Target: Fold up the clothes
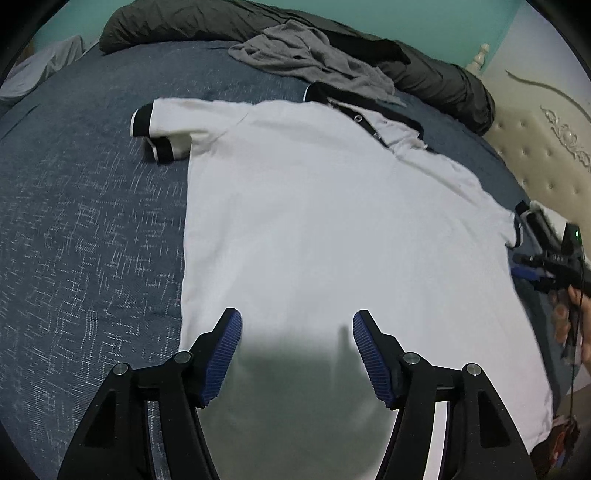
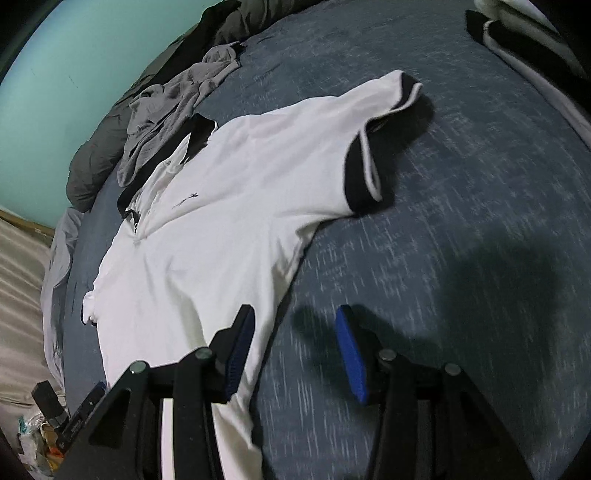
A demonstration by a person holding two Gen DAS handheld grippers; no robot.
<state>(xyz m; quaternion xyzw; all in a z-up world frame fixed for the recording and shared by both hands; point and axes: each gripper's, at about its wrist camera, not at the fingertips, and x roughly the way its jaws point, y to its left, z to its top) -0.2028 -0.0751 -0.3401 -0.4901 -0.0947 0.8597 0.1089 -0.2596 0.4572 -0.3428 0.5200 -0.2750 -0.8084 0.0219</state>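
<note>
A white polo shirt point(image 1: 332, 221) with a black collar and black sleeve cuffs lies spread flat, front up, on a blue bedspread point(image 1: 92, 240). My left gripper point(image 1: 297, 321) hangs open over the lower body of the shirt, and its blue pads grip nothing. In the right wrist view the same shirt point(image 2: 221, 203) runs from the collar at the left to one sleeve point(image 2: 376, 147) at the upper right. My right gripper point(image 2: 295, 314) is open above the shirt's side edge, with one finger over the white cloth and the other over the bedspread point(image 2: 461, 221). It holds nothing.
A crumpled grey garment point(image 1: 314, 59) lies beyond the collar, against a dark olive duvet point(image 1: 184, 22). A cream tufted headboard point(image 1: 546, 155) stands at the right. Another black and white garment point(image 2: 524, 48) lies at the far right of the bed. The wall point(image 2: 74, 74) is teal.
</note>
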